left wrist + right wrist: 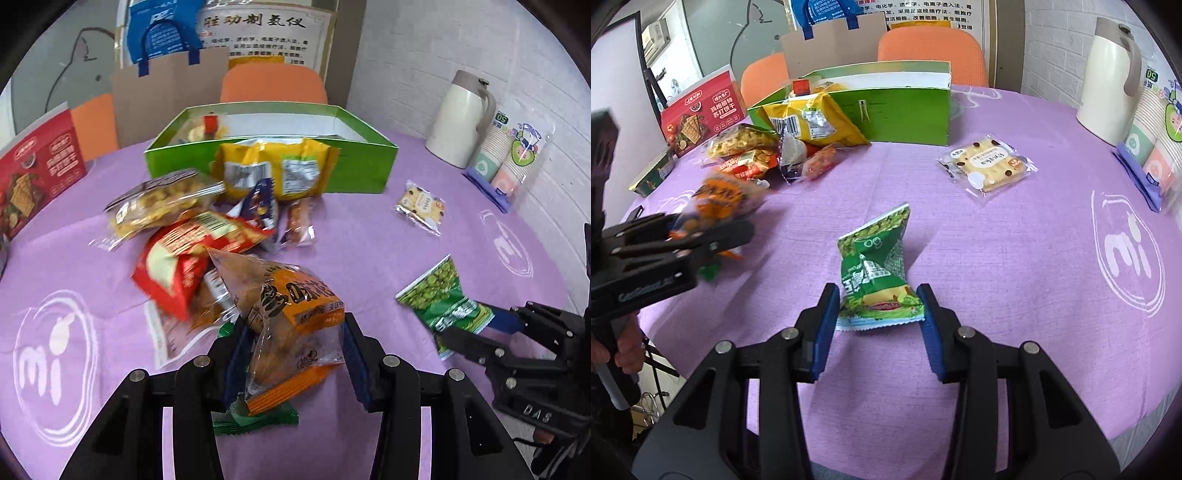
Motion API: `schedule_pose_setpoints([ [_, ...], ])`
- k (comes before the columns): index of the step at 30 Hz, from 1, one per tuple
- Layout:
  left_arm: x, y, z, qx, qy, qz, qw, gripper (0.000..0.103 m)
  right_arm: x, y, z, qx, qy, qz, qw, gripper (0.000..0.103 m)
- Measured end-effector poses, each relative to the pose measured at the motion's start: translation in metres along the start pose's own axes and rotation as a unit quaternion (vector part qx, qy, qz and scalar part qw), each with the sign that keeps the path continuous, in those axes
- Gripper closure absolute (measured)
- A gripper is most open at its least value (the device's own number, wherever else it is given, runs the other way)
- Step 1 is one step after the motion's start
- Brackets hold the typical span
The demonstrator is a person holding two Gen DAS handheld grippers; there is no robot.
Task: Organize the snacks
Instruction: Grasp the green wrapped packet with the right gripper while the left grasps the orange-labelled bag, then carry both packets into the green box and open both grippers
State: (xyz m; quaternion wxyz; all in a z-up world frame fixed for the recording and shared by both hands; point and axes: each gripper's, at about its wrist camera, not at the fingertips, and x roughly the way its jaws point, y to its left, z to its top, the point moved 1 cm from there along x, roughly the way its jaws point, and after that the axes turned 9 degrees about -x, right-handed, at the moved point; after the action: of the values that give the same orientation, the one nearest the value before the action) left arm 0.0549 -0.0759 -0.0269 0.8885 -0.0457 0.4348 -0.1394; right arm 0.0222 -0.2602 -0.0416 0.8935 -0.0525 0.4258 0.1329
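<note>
The left gripper (291,354) was closed on the orange snack bag (288,325), pinching its lower half. The right gripper (879,314) was closed on the green pea packet (877,269) at the bottom seam. The green box (354,162) stood at twelve o'clock, beyond the snack pile (192,236). I judged each bag should travel high, clearing that pile and the box wall, then be released inside.
</note>
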Motion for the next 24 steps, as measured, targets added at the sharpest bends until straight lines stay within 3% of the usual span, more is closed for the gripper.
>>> schedule_pose_setpoints([
  [8,-0.017,0.025,-0.017,-0.009,-0.021,0.035,0.9991,0.054,-0.002,0.007,0.001,-0.002,0.001,0.002,1.0,0.058],
  [14,-0.024,0.031,-0.021,-0.019,-0.018,0.012,0.9996,0.048,-0.013,0.012,0.002,-0.01,-0.01,0.001,1.0,0.058],
  [21,-0.024,0.038,-0.019,-0.042,0.001,-0.026,0.9988,0.036,-0.014,0.01,0.007,-0.018,-0.013,-0.003,1.0,0.048],
  [24,-0.019,0.041,-0.014,-0.042,0.003,-0.012,0.9991,0.035,-0.004,0.008,0.009,-0.014,-0.002,-0.003,1.0,0.047],
])
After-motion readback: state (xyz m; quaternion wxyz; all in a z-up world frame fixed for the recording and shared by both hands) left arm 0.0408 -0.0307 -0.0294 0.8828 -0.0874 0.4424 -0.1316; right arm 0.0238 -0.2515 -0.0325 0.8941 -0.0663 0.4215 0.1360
